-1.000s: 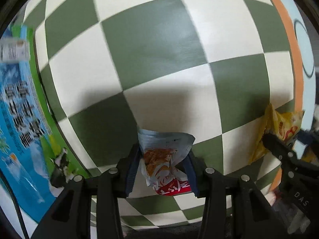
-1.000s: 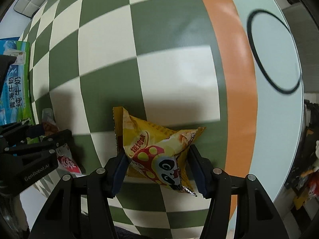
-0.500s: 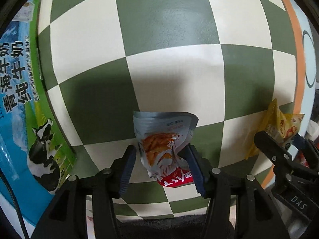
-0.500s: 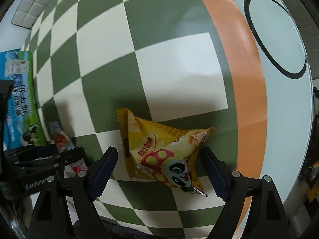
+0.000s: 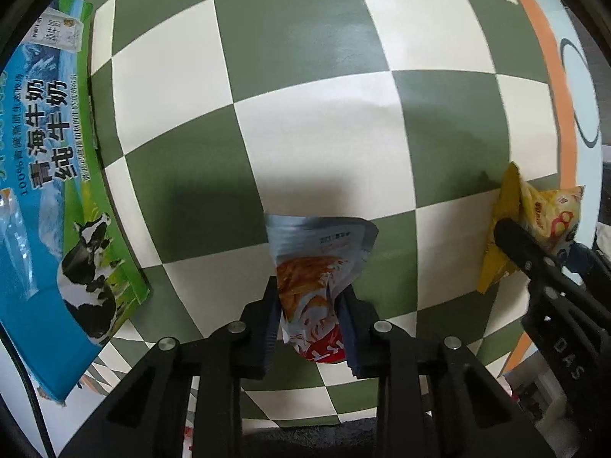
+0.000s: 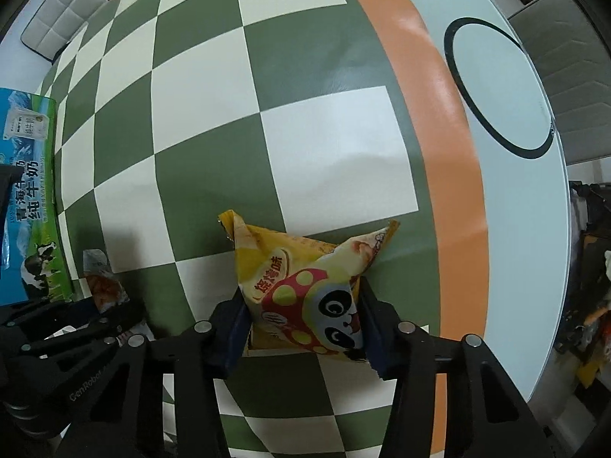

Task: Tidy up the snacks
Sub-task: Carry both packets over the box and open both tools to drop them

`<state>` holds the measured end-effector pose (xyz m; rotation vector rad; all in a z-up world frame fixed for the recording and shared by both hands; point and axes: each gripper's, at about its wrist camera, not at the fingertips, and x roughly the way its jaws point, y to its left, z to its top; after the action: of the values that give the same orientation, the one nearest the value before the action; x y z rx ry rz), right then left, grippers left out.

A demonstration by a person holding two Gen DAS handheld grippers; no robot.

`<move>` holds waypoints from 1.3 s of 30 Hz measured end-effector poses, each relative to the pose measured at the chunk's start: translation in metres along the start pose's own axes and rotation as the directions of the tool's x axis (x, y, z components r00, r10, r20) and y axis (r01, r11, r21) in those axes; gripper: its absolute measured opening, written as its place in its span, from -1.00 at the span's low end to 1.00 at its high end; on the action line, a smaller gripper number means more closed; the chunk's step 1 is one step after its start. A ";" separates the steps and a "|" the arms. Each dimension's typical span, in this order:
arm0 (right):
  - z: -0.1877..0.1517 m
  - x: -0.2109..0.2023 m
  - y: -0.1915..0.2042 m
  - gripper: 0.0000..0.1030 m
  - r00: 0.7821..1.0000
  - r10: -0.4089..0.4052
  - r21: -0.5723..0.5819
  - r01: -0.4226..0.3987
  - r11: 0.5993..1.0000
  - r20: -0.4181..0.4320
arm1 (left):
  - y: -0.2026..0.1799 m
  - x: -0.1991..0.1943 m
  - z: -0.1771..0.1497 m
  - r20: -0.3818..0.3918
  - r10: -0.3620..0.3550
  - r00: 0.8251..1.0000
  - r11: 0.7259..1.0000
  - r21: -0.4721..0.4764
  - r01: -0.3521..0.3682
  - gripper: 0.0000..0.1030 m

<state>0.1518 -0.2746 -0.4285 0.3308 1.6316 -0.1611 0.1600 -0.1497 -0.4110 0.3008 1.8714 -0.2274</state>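
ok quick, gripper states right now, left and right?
Left gripper: just closed, fingers shut on the grey snack pouch.
Right gripper: just closed in, fingers shut on the yellow panda snack bag.

A silver snack packet (image 5: pixel 317 278) with orange food print and a red base stands pinched upright. A puffy yellow panda-print bag (image 6: pixel 305 290) stands near its right.
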 end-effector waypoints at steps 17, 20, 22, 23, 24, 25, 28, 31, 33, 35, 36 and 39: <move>-0.019 -0.060 0.012 0.00 0.993 0.091 -0.009 -0.091 0.996 0.081 | 0.041 -0.053 -0.006 0.145 -0.022 0.989 0.999 0.043 0.016 -0.51; -0.026 -0.080 0.015 0.00 0.989 0.106 -0.020 -0.104 0.994 0.104 | 0.044 -0.069 -0.010 0.173 -0.035 0.984 0.999 0.046 0.027 -0.51; -0.021 -0.091 0.011 0.00 0.987 0.113 -0.029 -0.110 0.993 0.116 | 0.047 -0.070 -0.014 0.189 -0.043 0.981 0.998 0.046 0.035 -0.51; -0.022 -0.097 0.013 0.00 0.985 0.121 -0.032 -0.118 0.993 0.123 | 0.050 -0.076 -0.018 0.203 -0.048 0.978 0.998 0.045 0.040 -0.51; -0.022 -0.104 0.011 0.00 0.983 0.128 -0.035 -0.125 0.992 0.129 | 0.052 -0.078 -0.022 0.214 -0.053 0.975 0.998 0.046 0.044 -0.51; -0.022 -0.109 0.011 0.00 0.982 0.134 -0.039 -0.130 0.991 0.135 | 0.054 -0.082 -0.024 0.222 -0.057 0.973 0.998 0.046 0.047 -0.51; -0.024 -0.132 0.017 0.00 0.974 0.160 -0.061 -0.152 0.986 0.160 | 0.064 -0.116 -0.030 0.254 -0.083 0.964 0.996 0.045 0.074 -0.51; -0.027 -0.156 0.030 0.00 0.964 0.187 -0.092 -0.172 0.981 0.191 | 0.078 -0.148 -0.036 0.292 -0.107 0.950 0.994 0.040 0.100 -0.51; -0.028 -0.169 0.038 0.00 0.958 0.203 -0.108 -0.184 0.977 0.205 | 0.088 -0.163 -0.039 0.312 -0.118 0.943 0.993 0.035 0.113 -0.51; -0.029 -0.183 0.051 0.00 0.949 0.225 -0.131 -0.200 0.971 0.221 | 0.100 -0.182 -0.041 0.336 -0.120 0.934 0.993 0.025 0.118 -0.51; -0.028 -0.188 0.059 0.00 0.945 0.233 -0.144 -0.204 0.968 0.228 | 0.108 -0.189 -0.043 0.348 -0.118 0.930 0.993 0.019 0.119 -0.51; -0.028 -0.202 0.079 0.00 0.934 0.261 -0.176 -0.222 0.959 0.243 | 0.134 -0.205 -0.048 0.377 -0.112 0.920 0.992 -0.009 0.125 -0.51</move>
<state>0.1614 -0.2146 -0.2186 0.3782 1.3175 0.0989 0.2210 -0.0270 -0.2028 0.1095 1.5112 -0.3131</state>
